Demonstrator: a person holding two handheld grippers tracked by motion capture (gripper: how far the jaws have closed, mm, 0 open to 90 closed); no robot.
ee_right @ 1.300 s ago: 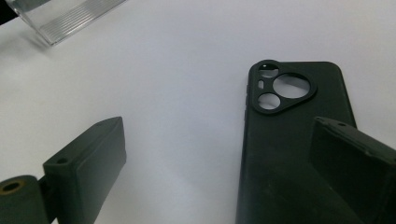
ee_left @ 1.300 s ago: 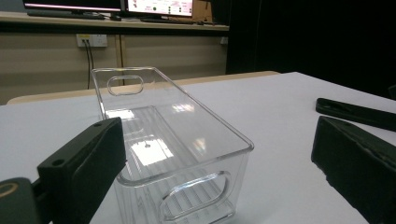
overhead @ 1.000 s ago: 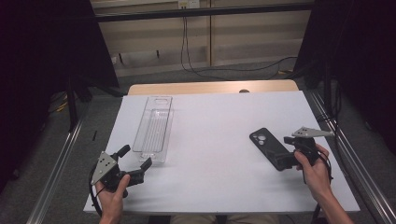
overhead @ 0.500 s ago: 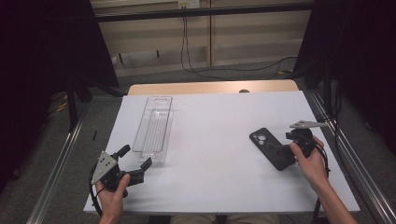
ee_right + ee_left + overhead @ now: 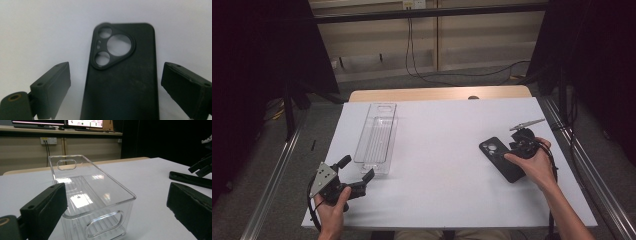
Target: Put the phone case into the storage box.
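Note:
A black phone case [image 5: 498, 156] lies flat on the white table [image 5: 447, 150] at the right, camera cut-outs facing up. My right gripper [image 5: 518, 146] is over its near end. In the right gripper view the case [image 5: 122, 82] lies between the jaws of the gripper [image 5: 116, 77]; they have just been closing a little, and the pads stand clear of its edges. A clear plastic bin [image 5: 377, 137] stands left of centre. My left gripper [image 5: 357, 168] rests open just in front of the bin's near end [image 5: 100, 220], nothing between its jaws.
The left gripper view shows the phone case [image 5: 187, 178] and the right gripper's jaws [image 5: 202, 166] far off at the right. A wooden board [image 5: 437, 94] borders the table's far edge. Metal rails [image 5: 582, 165] run along both sides.
My right hand has moved away from me and slightly left, bringing its gripper over the phone case. The left hand and the bin have stayed put.

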